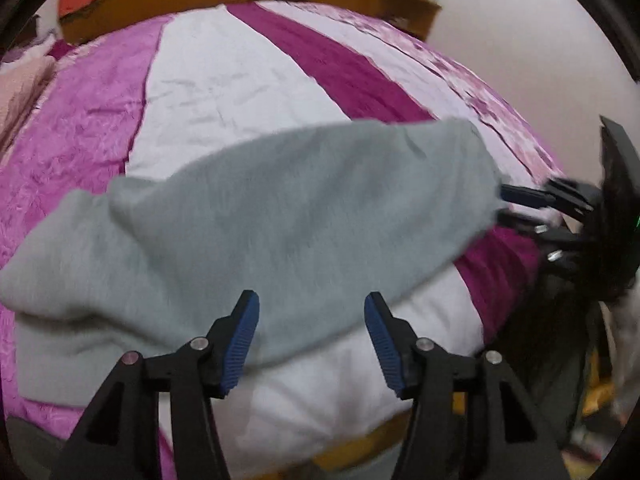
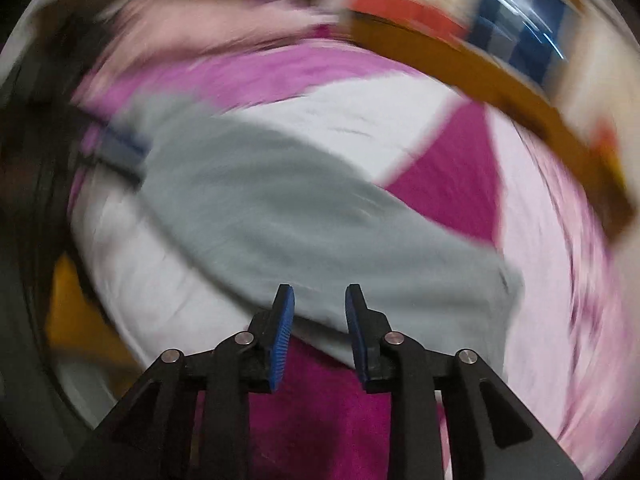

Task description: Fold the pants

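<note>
On the bed (image 1: 224,80), grey pants (image 1: 280,216) are spread as a long band across a cover of pink, white and magenta stripes. From the left wrist view, the pants run from a bulky, doubled-over end at the lower left to a rounded end at the upper right. The left gripper (image 1: 311,340) is held over the near edge of the cloth, with its blue-padded fingers (image 1: 242,340) set wide apart and nothing between them. At the rounded end, the right gripper (image 1: 520,200) is seen from the side, blurred, with a blue fingertip touching or just beside the fabric edge.

The right wrist view is heavily smeared by motion. There the pants (image 2: 304,216) cross from the upper left down to a blunt end at the right, lying over the white and magenta stripes. The right gripper (image 2: 320,320) sits at the near hem, its fingers (image 2: 284,332) apart with a clear gap; magenta cover shows through that gap, and no cloth seems to be pinched, though the blur makes this uncertain. A brown wooden headboard (image 1: 248,4) bounds the far side of the bed, with orange items on top of it.
</note>
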Demonstrator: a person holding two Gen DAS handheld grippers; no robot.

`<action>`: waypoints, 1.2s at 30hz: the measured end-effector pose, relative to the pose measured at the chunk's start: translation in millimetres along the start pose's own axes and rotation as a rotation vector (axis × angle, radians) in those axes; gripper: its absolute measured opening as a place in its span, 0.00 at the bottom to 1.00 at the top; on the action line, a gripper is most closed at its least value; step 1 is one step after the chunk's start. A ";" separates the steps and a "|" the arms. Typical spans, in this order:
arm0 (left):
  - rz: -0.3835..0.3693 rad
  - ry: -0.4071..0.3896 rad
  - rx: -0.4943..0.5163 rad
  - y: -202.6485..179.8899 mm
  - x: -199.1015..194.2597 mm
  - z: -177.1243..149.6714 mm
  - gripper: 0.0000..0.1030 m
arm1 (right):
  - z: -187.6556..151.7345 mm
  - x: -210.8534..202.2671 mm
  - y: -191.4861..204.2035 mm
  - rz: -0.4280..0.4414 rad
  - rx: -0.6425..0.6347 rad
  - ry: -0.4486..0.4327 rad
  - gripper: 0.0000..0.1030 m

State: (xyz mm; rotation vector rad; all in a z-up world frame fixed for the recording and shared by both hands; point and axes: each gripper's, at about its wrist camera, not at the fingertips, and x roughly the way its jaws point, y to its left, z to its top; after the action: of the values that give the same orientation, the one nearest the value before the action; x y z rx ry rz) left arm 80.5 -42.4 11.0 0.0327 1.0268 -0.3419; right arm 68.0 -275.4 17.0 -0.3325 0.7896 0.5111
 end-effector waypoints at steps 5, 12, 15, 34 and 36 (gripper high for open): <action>0.130 -0.057 -0.025 -13.7 30.1 13.7 0.57 | -26.2 -5.6 -96.1 -0.109 0.409 0.053 0.21; 0.105 -0.046 -0.125 -13.3 59.6 19.7 0.57 | -16.1 17.3 -142.4 -0.067 0.515 0.095 0.21; 0.098 -0.058 -0.123 -13.1 61.5 17.8 0.57 | -12.0 36.4 -138.4 -0.122 0.460 0.175 0.21; 0.089 -0.058 -0.081 -12.6 60.4 6.6 0.57 | -3.2 12.9 -140.2 -0.136 0.329 0.263 0.13; 0.097 -0.055 -0.074 -14.1 61.2 7.0 0.58 | -11.5 27.8 -137.1 -0.149 0.298 0.313 0.13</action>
State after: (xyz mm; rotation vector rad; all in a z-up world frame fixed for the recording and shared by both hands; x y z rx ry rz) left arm 111.0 -73.2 -35.1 0.0060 0.9787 -0.2155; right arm 153.3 -385.7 1.7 -0.1942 1.1195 0.1971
